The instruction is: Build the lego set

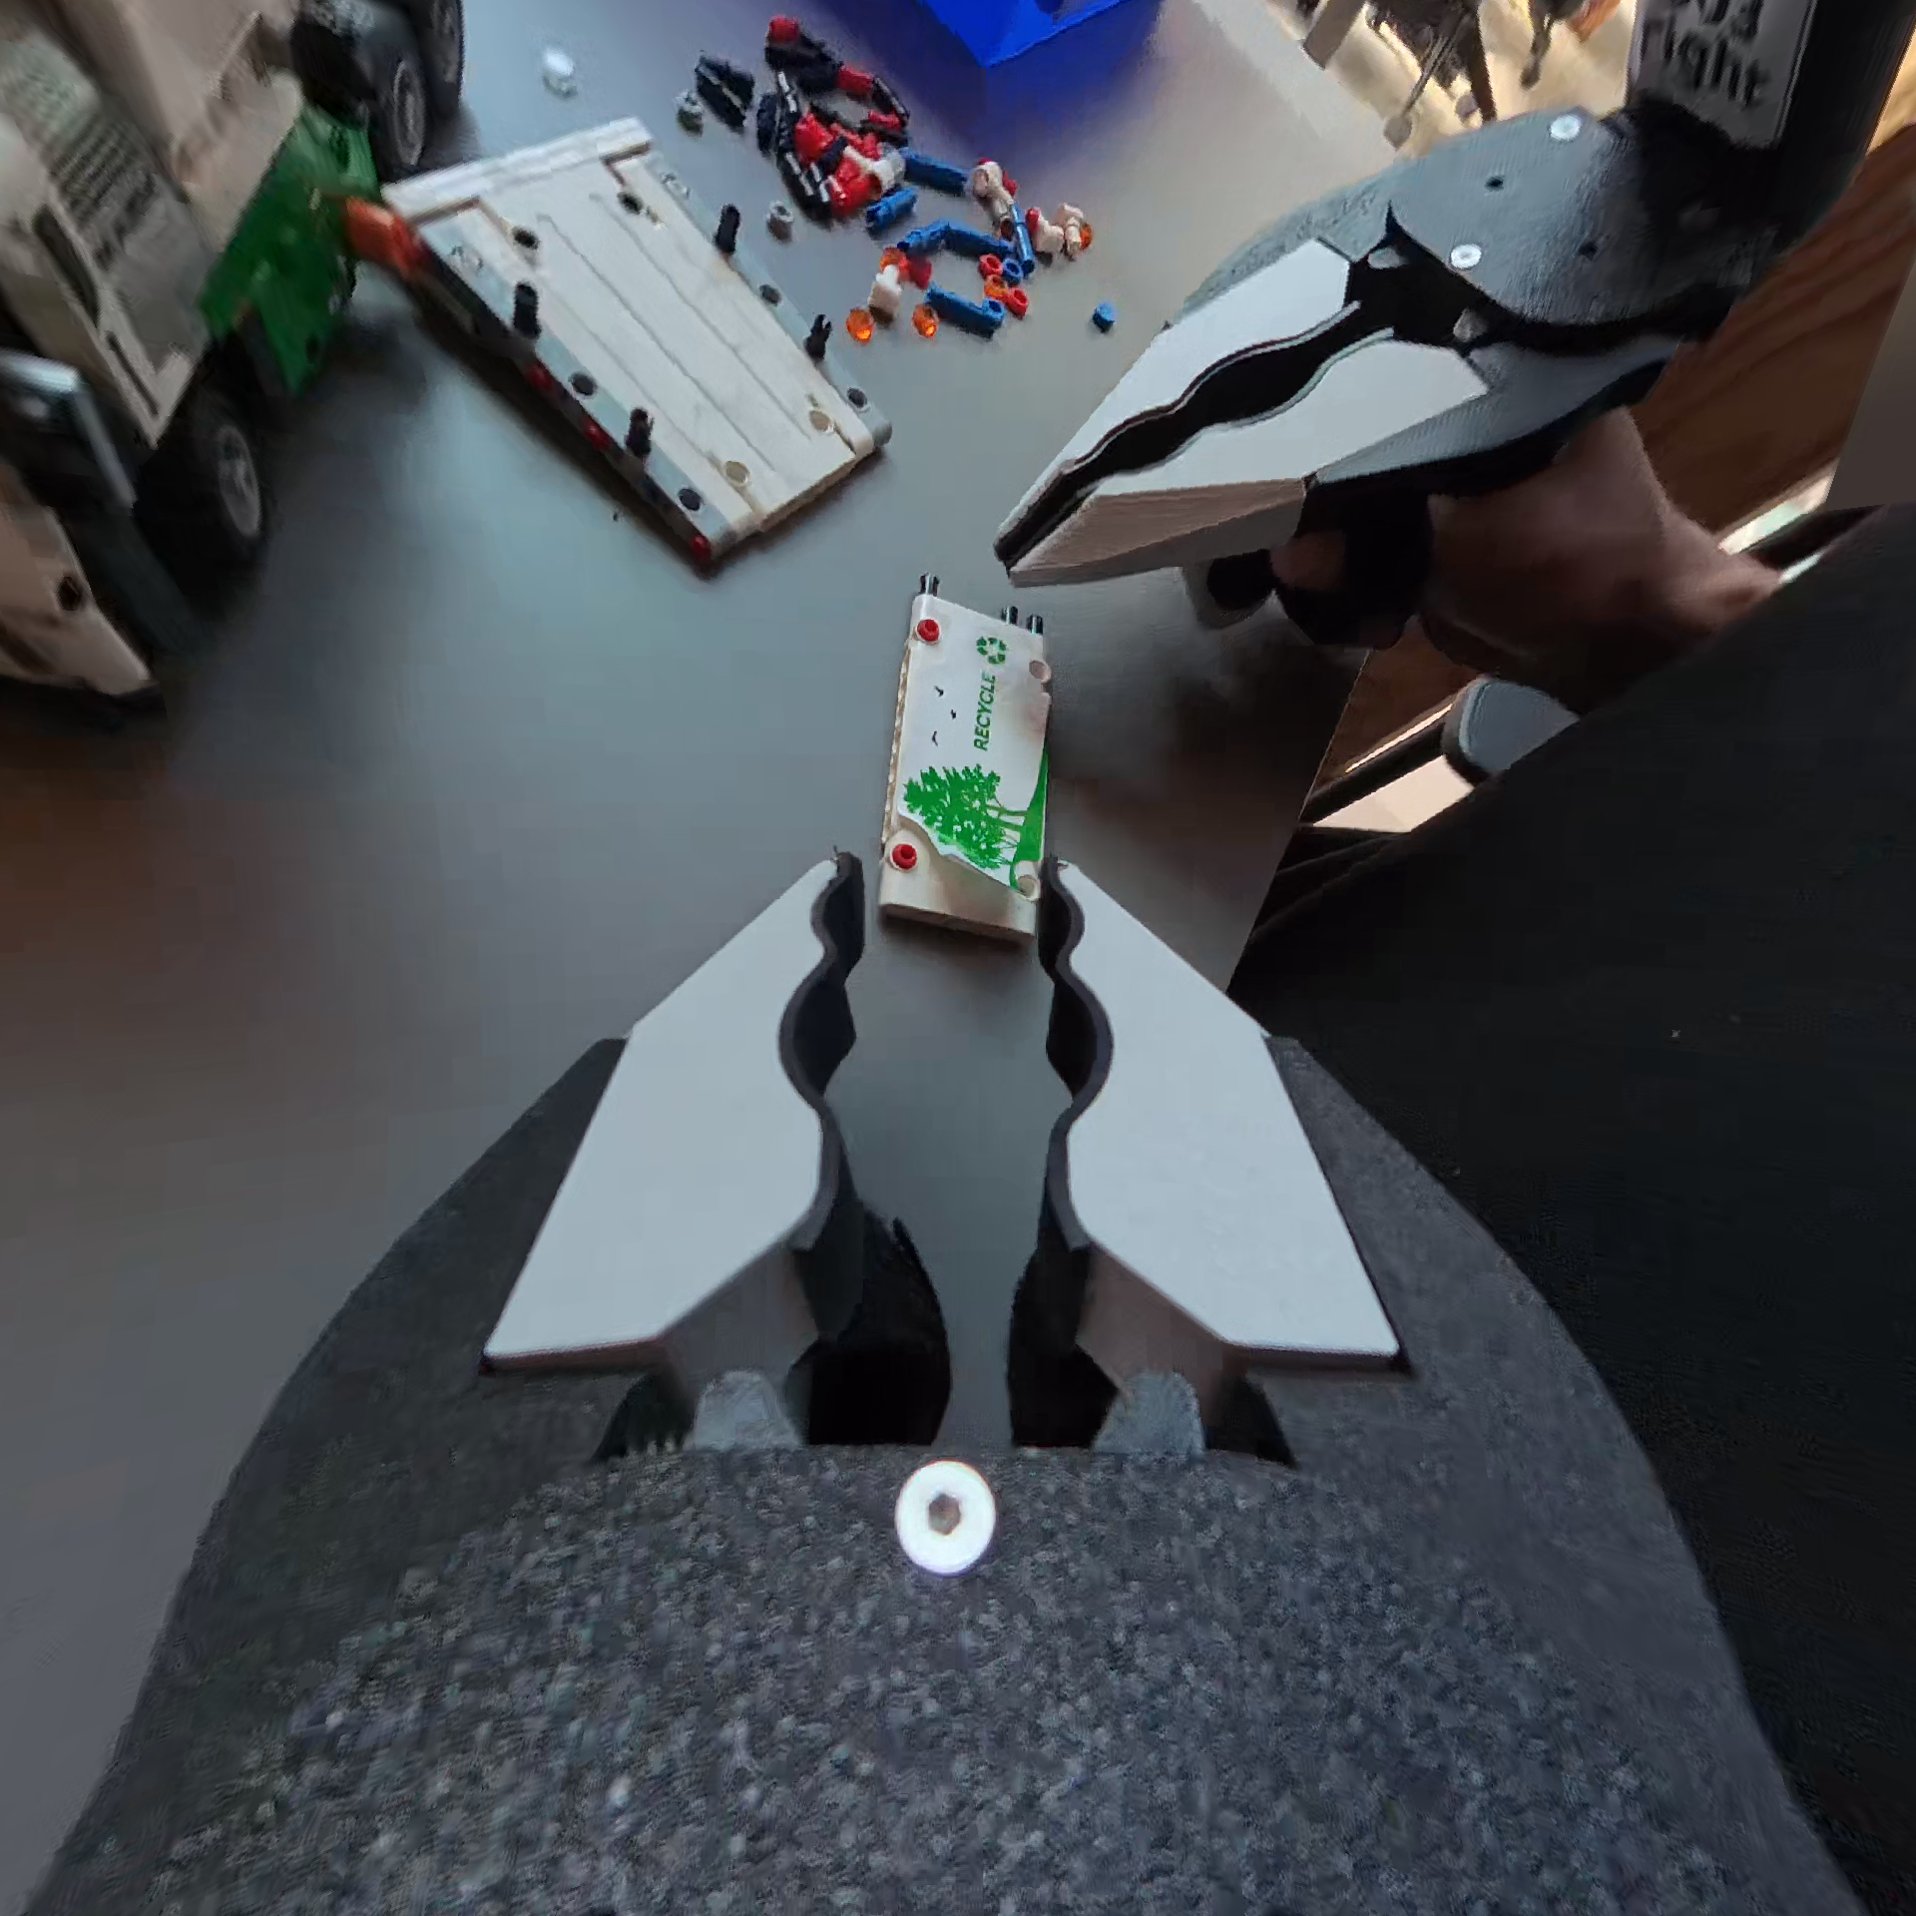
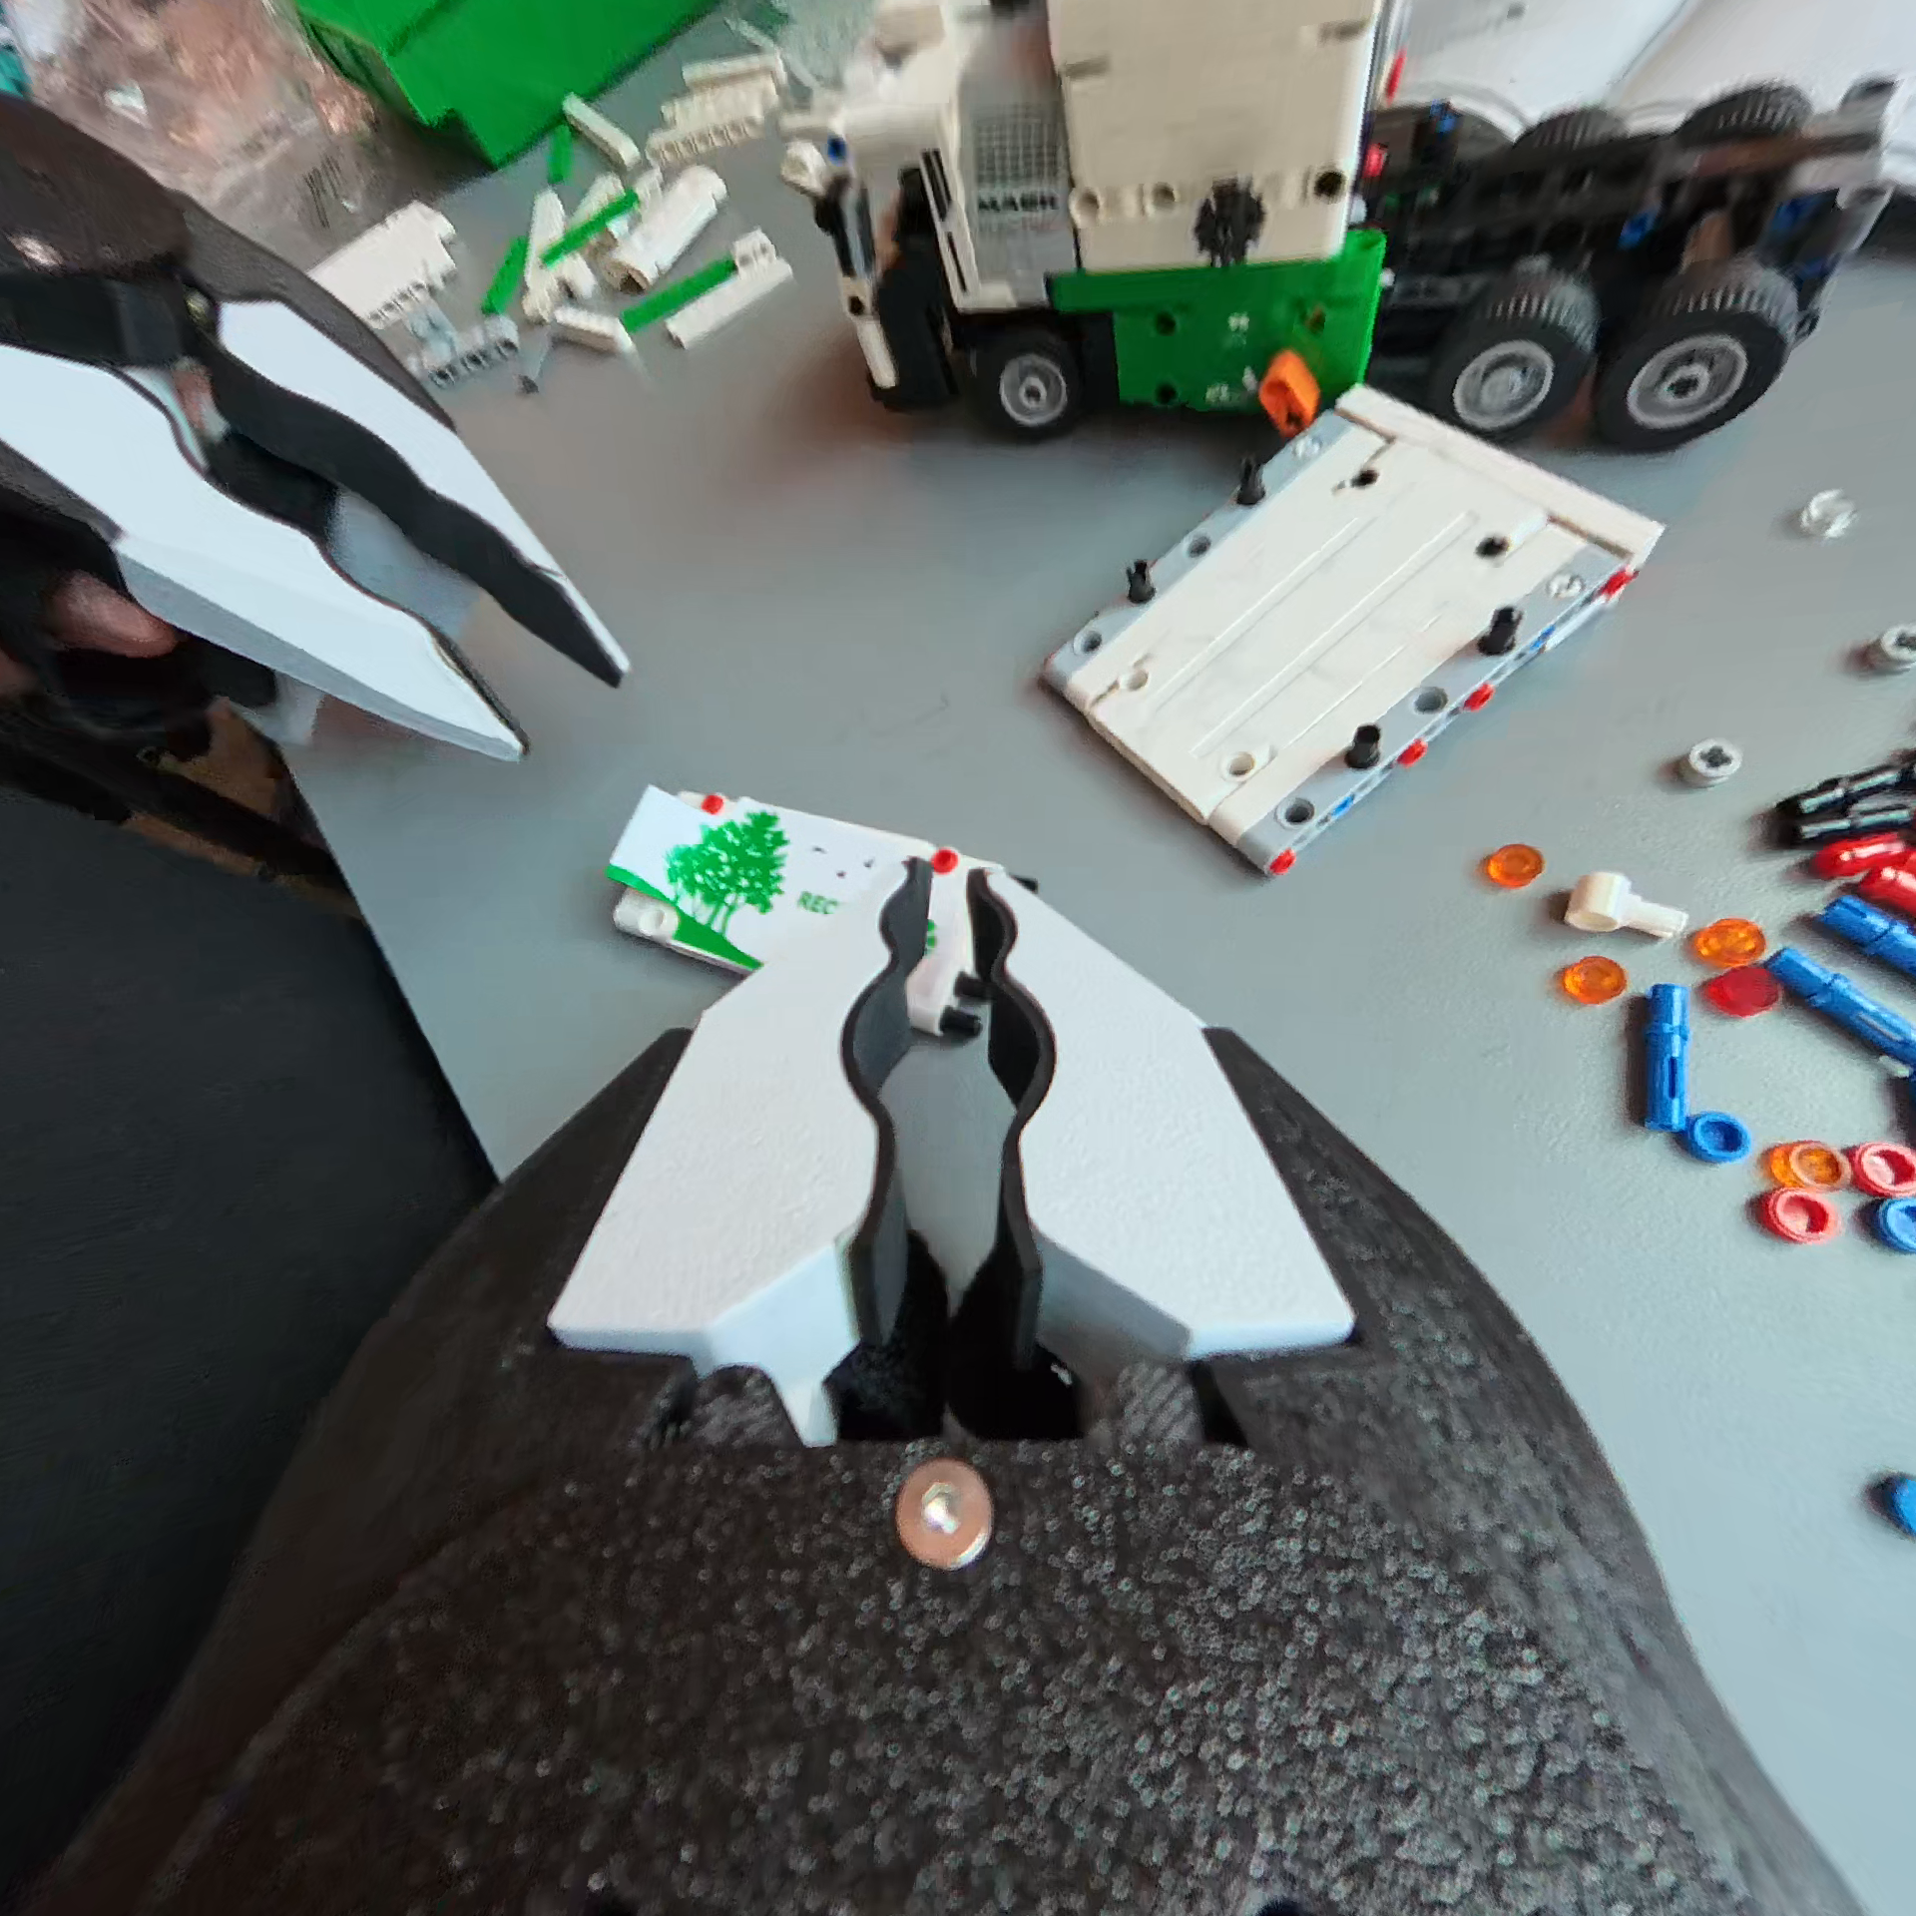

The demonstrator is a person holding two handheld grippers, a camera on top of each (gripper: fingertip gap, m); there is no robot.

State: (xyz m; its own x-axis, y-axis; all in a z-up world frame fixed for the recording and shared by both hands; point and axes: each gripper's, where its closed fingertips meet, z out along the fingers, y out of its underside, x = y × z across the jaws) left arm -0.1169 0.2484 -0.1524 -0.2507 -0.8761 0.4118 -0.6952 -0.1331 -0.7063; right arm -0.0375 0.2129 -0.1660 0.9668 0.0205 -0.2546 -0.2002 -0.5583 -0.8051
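A white panel with a green tree sticker and red pins (image 1: 964,757) lies flat on the grey table (image 1: 518,778). My left gripper (image 1: 952,876) is open, with the panel's near end just ahead of its fingertips; the pads do not press on it. My right gripper (image 2: 946,876) hovers over the panel's (image 2: 726,881) other end, where black pins stick out. Its jaws stand a narrow slit apart with nothing clamped between them. It also shows in the left wrist view (image 1: 1008,555), tip just above the pin end. The left gripper also shows in the right wrist view (image 2: 568,713).
A larger white and grey plate with black pins (image 1: 643,332) (image 2: 1348,643) lies beyond. A white and green toy truck (image 2: 1140,207) (image 1: 124,311) stands at the back. Loose red, blue and orange pieces (image 1: 912,207) (image 2: 1763,985) are scattered about. White and green beams (image 2: 622,249) lie by a green box (image 2: 498,52). The table edge (image 1: 1296,778) runs close by the panel. There is about 9 cm between the tips of the two grippers.
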